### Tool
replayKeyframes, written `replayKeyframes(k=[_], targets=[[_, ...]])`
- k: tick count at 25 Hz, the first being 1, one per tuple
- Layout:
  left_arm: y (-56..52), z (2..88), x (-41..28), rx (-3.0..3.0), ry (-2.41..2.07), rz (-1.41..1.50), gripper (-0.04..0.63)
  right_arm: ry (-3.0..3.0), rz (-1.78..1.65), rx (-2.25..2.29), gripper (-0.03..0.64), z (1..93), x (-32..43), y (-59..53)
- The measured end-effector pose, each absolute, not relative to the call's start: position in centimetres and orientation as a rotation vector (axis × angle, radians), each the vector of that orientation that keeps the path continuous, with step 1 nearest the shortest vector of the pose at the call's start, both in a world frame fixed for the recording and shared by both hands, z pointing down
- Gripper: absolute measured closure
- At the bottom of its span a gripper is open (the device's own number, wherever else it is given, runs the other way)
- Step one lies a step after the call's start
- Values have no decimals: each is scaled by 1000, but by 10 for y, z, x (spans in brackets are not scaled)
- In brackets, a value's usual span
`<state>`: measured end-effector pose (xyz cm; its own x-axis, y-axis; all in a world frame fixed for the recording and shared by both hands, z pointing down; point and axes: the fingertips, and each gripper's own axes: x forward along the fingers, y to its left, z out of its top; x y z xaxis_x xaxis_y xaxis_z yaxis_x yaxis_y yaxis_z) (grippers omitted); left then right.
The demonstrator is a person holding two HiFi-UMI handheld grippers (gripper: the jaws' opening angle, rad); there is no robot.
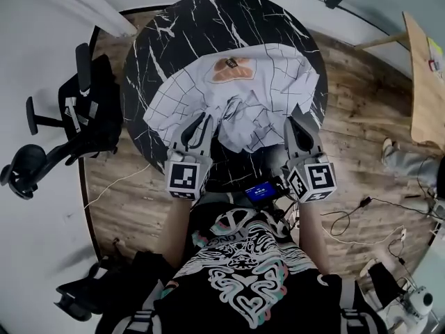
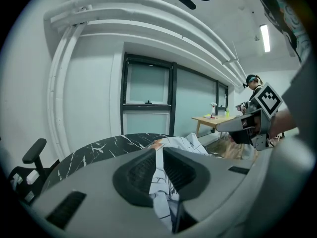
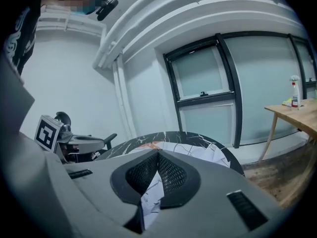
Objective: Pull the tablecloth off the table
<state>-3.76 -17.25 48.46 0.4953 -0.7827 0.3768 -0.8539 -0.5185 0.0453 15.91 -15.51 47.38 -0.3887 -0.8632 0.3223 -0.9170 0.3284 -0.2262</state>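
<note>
Left gripper (image 1: 206,121): held low in front of the body and pointing forward, its marker cube (image 1: 185,177) nearest the chest.
Left jaws: a little apart, with a fold of the tablecloth (image 1: 268,82) lying in the narrow gap between the pads.
Right gripper (image 1: 294,122): level with the left one and near it, also pointing forward, its marker cube (image 1: 311,180) turned up.
Right jaws: closed at the tips, pinching the tablecloth.
Left forearm (image 1: 176,218): bare, reaching forward from the torso.
Right forearm (image 1: 310,223): bare, roughly parallel to the left.
</note>
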Motion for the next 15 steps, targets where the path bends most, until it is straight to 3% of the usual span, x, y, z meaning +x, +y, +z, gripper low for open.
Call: replayKeyframes(k=[15], targets=[[-198, 523, -29, 2426, -1376, 552, 469, -2373, 597, 1576, 597, 510, 170, -187]])
